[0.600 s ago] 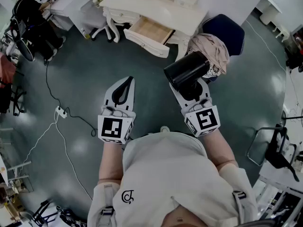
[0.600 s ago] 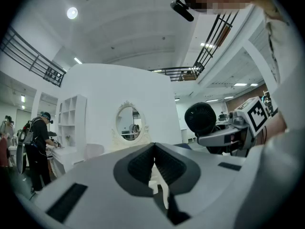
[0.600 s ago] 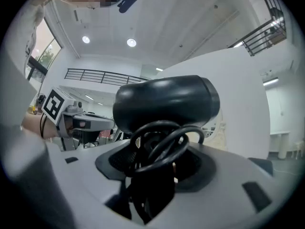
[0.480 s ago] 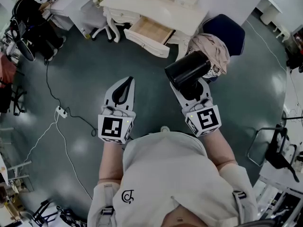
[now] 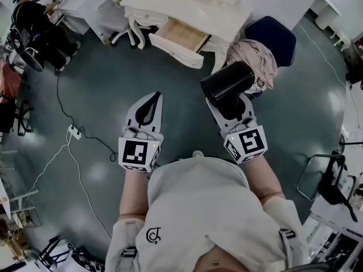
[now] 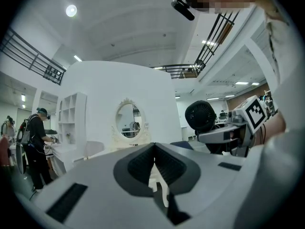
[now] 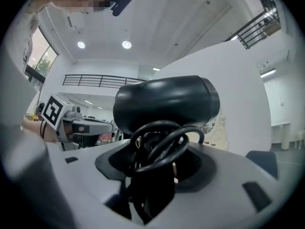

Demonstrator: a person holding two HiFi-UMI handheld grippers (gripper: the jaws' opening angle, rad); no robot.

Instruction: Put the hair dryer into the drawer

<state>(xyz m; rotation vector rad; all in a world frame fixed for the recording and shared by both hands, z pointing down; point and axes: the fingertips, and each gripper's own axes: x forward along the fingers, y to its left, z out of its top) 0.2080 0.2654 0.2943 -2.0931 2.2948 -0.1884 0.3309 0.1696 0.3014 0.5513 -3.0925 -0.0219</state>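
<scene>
My right gripper (image 5: 228, 102) sits right of centre in the head view, clamped on the hair dryer (image 5: 228, 82). In the right gripper view the black handle and its looped cord (image 7: 162, 142) fill the gap between the jaws, and the pads press on them from both sides. The dryer's fat black barrel stands above the jaws and lies crosswise to the gripper.

My left gripper (image 5: 151, 103) is left of centre in the head view, level with the right one and well apart from it. Its jaws are closed tip to tip with nothing between them, which the left gripper view shows plainly.

The drawer (image 5: 180, 37) is at upper centre of the head view, pulled out of the cream dressing table (image 5: 187, 7), with its pale wooden bottom showing. The dryer is well short of it, over the dark floor (image 5: 102, 89).

Just right of the dryer in that view a beige cloth (image 5: 253, 58) is draped on a navy chair (image 5: 276, 34). A white power strip (image 5: 72, 132) and its cable lie on the floor at the left, and a person (image 5: 34, 17) stands in the upper left corner. The left gripper view also shows the table's oval mirror (image 6: 127, 120) ahead.
</scene>
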